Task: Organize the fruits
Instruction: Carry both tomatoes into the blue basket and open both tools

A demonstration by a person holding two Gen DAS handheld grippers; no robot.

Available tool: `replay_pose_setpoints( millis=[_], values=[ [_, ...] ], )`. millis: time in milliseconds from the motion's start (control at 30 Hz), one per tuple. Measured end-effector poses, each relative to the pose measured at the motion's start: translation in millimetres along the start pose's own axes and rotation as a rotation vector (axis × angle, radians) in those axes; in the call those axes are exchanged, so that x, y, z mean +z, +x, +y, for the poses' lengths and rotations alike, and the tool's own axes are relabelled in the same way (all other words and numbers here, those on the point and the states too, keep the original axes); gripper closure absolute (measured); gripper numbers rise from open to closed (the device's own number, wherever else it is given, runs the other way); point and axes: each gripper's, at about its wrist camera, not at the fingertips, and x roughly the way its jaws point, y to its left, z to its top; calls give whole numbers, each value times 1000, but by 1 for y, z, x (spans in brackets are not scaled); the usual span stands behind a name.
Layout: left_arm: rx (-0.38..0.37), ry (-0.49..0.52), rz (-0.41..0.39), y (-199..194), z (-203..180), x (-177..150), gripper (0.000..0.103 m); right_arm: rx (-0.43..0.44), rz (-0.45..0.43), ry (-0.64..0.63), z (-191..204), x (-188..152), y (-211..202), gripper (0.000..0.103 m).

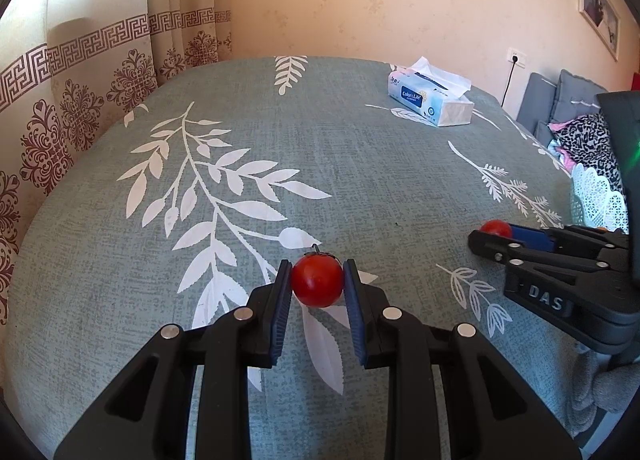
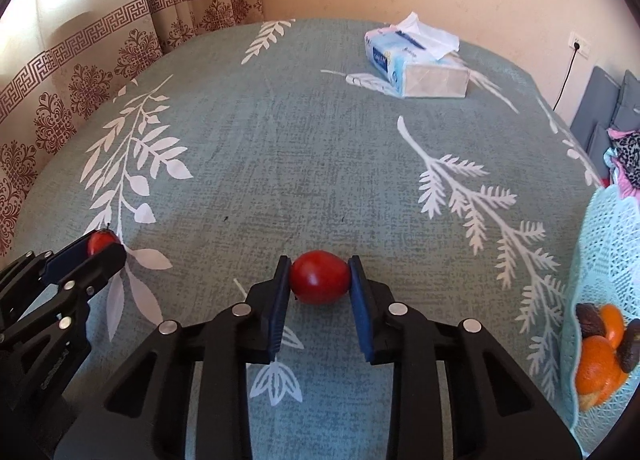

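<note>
My left gripper point(image 1: 317, 280) is shut on a small red tomato point(image 1: 317, 281) with a stem, just above the tablecloth. My right gripper point(image 2: 319, 278) is shut on a second red tomato point(image 2: 319, 278). The right gripper with its tomato also shows at the right of the left wrist view point(image 1: 496, 229). The left gripper with its tomato also shows at the left of the right wrist view point(image 2: 100, 242). A pale lace-pattern basket point(image 2: 600, 244) at the right edge holds oranges point(image 2: 598, 364) and dark fruits point(image 2: 591, 320).
A tissue pack point(image 1: 430, 98) lies at the far side of the table point(image 1: 320, 164), which has a grey-green leaf-print cloth. Curtains hang at the left. A sofa with clothes point(image 1: 580, 132) stands beyond the table's right edge.
</note>
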Motion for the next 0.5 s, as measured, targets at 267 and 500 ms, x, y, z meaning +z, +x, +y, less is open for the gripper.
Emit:
replay_pose_setpoints(
  millis=[267, 500],
  values=[
    [10, 12, -4, -3, -6, 0, 77, -14, -44, 5, -4, -3, -25, 73],
    [4, 21, -3, -10, -17, -2, 77, -36, -90, 15, -13, -9, -48, 73]
  ],
)
